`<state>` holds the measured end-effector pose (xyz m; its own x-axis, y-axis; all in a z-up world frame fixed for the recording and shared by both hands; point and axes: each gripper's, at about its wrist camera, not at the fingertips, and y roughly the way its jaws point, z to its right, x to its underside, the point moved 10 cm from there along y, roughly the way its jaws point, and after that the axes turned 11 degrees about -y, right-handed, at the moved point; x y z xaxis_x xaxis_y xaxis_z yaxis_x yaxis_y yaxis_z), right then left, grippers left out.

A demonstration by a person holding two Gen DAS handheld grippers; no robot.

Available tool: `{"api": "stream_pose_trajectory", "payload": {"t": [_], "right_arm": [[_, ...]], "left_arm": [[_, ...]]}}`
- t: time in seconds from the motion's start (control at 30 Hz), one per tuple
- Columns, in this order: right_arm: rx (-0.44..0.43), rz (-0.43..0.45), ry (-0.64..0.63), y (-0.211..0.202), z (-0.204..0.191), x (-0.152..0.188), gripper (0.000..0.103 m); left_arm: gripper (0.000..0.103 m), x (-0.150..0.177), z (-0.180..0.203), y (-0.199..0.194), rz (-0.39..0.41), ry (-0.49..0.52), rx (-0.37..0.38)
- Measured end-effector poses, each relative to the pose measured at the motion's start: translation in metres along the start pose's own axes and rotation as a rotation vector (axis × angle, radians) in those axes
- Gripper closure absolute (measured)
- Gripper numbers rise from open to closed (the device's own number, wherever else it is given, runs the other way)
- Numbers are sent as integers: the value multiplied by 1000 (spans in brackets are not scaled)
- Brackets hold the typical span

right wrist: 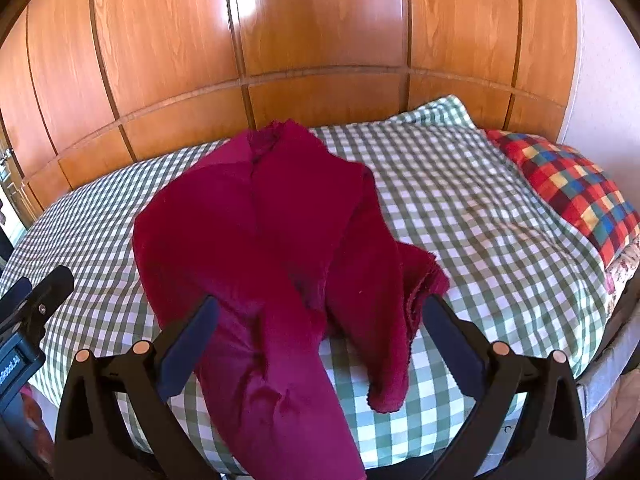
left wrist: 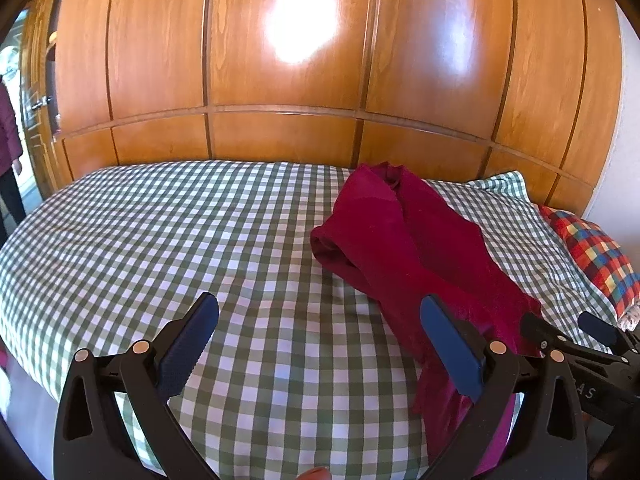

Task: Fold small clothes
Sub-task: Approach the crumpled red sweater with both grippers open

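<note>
A crumpled dark red garment (left wrist: pixel 404 248) lies on the green-and-white checked bed (left wrist: pixel 200 232), one end hanging over the near edge. In the right wrist view the garment (right wrist: pixel 280 232) fills the middle of the bed (right wrist: pixel 460 208). My left gripper (left wrist: pixel 320 340) is open and empty above bare bedcover, to the left of the garment; its right finger (left wrist: pixel 452 348) is in front of the cloth's edge. My right gripper (right wrist: pixel 320 344) is open, its jaws standing on either side of the garment's near part without closing on it. The right gripper also shows at the right in the left wrist view (left wrist: pixel 568 332).
A wooden panelled wardrobe (left wrist: pixel 288 60) stands behind the bed. A multicoloured checked pillow (right wrist: pixel 568 192) lies at the right end of the bed. A person in dark clothes (left wrist: pixel 8 152) stands at the far left by a doorway.
</note>
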<state>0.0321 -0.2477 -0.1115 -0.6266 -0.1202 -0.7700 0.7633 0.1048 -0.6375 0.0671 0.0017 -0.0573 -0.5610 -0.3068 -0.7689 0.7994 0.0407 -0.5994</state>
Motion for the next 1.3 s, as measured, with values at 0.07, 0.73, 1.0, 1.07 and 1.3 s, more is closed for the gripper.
{"api": "stream_pose_trajectory", "payload": {"t": [0.07,0.73,1.0,1.07,1.3], "right_arm": [[2,5,3,-3,1,1,2],[-16,-31,92,19,42,15,2],[-48,-17,87,18,44,16,2],[-50,-21,92,18,46,19,2],[-67,-12,102,8,57,29,2]], "left_arm": [[3,1,1,0,-3,2,2],[3,19,6,39,-94,17,-13],[3,23,9,47,-111,32,-22],[3,24,9,47,-115,30,-21],[3,30,9,47,-138,15,8]]}}
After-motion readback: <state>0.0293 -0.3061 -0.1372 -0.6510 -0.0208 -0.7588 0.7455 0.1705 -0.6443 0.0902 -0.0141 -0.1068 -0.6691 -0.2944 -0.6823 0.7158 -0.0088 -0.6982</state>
